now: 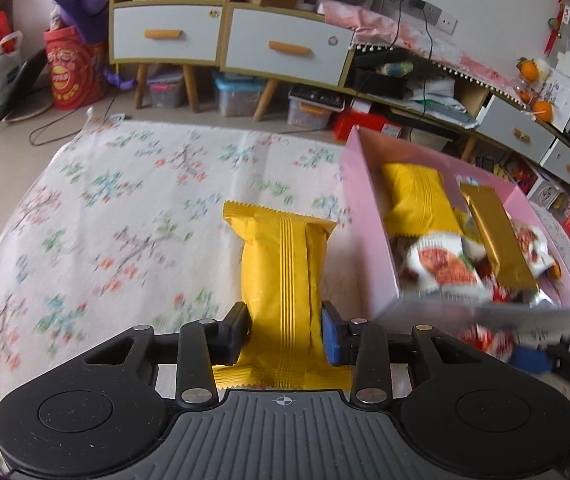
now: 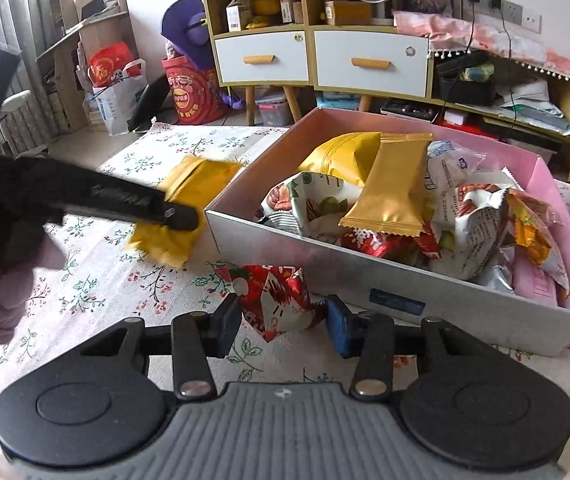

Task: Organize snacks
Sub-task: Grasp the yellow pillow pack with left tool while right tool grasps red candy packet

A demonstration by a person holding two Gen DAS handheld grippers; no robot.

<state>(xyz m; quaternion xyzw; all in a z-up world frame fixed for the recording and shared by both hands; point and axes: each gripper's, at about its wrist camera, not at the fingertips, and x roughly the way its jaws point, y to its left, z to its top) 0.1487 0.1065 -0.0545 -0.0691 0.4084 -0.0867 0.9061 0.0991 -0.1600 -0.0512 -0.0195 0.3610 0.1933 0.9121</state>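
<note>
Two tools at work over a counter with a flowered cloth.

Left wrist view: left tool nearly closed, both pads pressed against the sides of a yellow snack packet. Packet lies lengthwise on the cloth, near end between the fingers, far end pointing away. Just right of it sits a pink box, tilted in this view, holding another yellow packet, a gold bar wrapper and white-and-red packets. Image blurred at the edges.

Right wrist view: right tool drawn in on a red-and-white snack packet, which rests on the cloth just in front of the box's near wall. Left pad touches it; right pad meets only the crumpled edge. Box is heaped with snacks. Far left, the left tool's arm reaches onto the yellow packet; a hand in a pink sleeve grips its handle.
</note>
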